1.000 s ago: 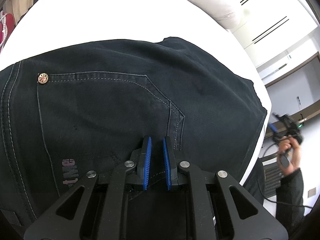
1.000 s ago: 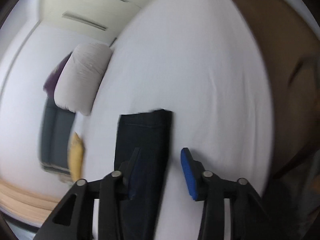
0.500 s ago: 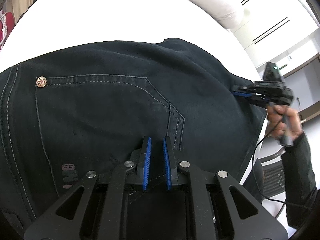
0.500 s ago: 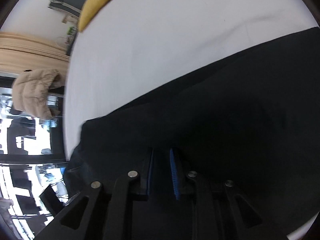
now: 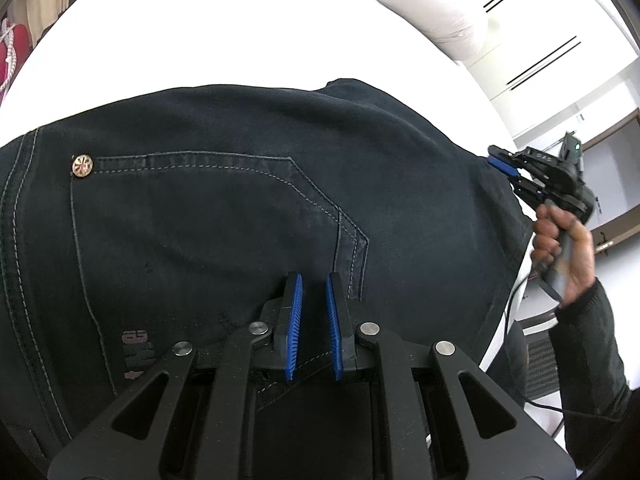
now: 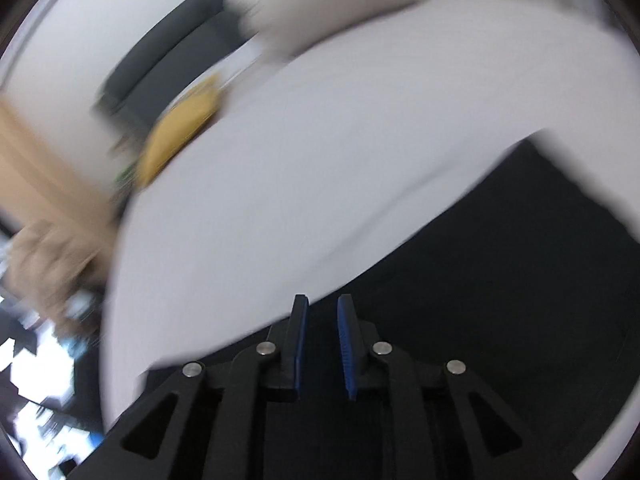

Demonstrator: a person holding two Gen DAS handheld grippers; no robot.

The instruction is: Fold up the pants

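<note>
Dark pants [image 5: 240,208] lie flat on the white table [image 5: 200,40]; pink lettering [image 5: 136,354] unreadable. Left gripper [image 5: 314,324] pinches the fabric, jaws narrow. Right gripper [image 6: 322,344], just reopening, jaws narrow over the pants' edge. Pale cushion [image 5: 424,4] behind.

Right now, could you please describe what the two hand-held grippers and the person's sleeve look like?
Each hand-held gripper, left and right, has a black linkage frame with silver pivot pins and two fingers faced with ribbed blue pads. The right one carries a small green light and trails a black cable. The sleeve is dark.
</note>
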